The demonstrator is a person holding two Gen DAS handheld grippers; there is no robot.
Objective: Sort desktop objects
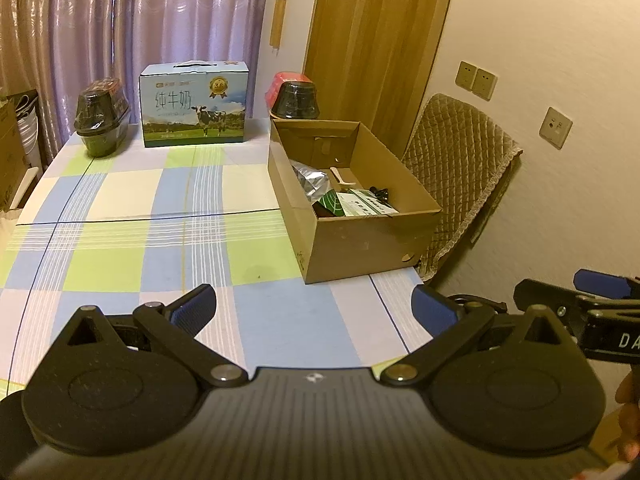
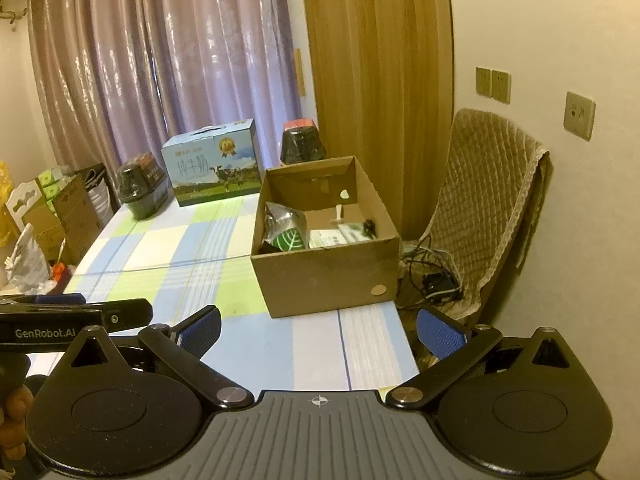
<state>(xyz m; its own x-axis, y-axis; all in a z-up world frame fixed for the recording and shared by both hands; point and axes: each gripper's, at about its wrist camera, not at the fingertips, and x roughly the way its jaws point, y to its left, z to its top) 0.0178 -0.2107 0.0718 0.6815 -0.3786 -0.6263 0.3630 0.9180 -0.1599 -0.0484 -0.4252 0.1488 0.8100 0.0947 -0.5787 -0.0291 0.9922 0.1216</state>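
Box (image 2: 326, 276): your landmark, an open cardboard box at the right edge of the table (image 1: 132, 240), its near wall facing you.
Inside the box: a silver foil bag (image 2: 280, 220) at the left, a green leaf-print packet (image 2: 289, 241) in front of it, white-and-green leaflets (image 2: 334, 236) to the right, a small black item (image 2: 369, 227) by the right wall that you cannot make out, and a pale stick-like piece (image 2: 339, 213) behind. The near wall hides the lower part of all of these.
Left gripper (image 1: 314, 306): released, blue pads wide apart and empty, hovering over the table on the near side of the box.
Right gripper (image 2: 319, 330): also spread and empty, near side of the box, over the table's right edge; its far body is cut off in the left view.
Behind the box: a black wrapped pot (image 2: 301, 145) with a red top, its base hidden by the box.
Left of the box: a blue milk carton (image 1: 193, 105), and further left a second black wrapped pot (image 1: 102, 118).
Right of the box: a chair (image 2: 486, 200) under a quilted cover, with tangled cables on its seat.
Your hand: only fingers show at the frame edge in each view.
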